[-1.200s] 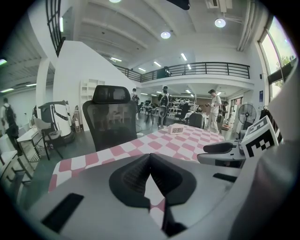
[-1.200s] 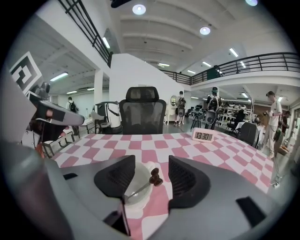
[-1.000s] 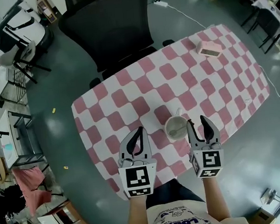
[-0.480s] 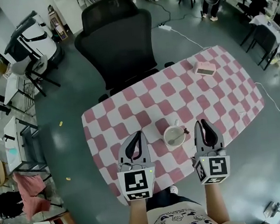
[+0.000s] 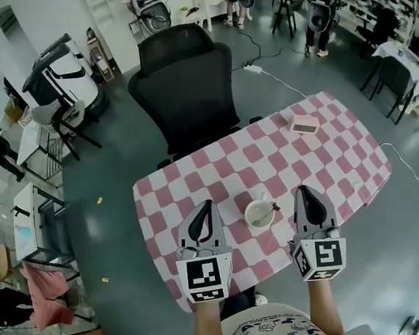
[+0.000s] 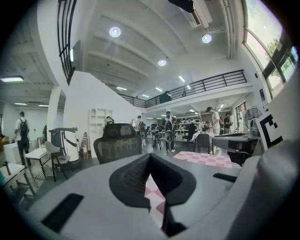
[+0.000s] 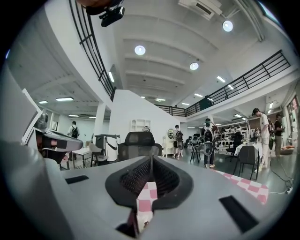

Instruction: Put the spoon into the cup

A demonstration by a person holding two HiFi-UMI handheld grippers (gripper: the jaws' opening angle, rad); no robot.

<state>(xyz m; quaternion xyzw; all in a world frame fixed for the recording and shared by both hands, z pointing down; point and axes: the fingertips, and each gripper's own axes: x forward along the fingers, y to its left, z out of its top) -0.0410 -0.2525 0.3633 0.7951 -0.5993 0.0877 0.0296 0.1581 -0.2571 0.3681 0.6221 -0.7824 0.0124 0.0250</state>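
A white cup [image 5: 258,214] stands on the pink-and-white checked table [image 5: 217,171] near its front edge. The spoon [image 5: 272,208] lies inside it, its handle end resting over the right rim. My left gripper [image 5: 206,204] hovers left of the cup, raised off the table, jaws shut and empty; in the left gripper view its jaws [image 6: 149,157] meet at the tips. To the cup's right, my right gripper [image 5: 302,190] is also raised. Its jaws are closing with nothing between them, and the right gripper view [image 7: 151,160] shows the tips together.
A small pink box [image 5: 304,124] lies at the table's far right. A black office chair [image 5: 186,77] stands behind the table. Desks, chairs and people fill the room beyond, with grey floor around the table.
Both grippers have lifted away from the table, which now looks smaller and lower. The right gripper's jaws, wide open beside the cup before, have come together. The spoon stays in the cup.
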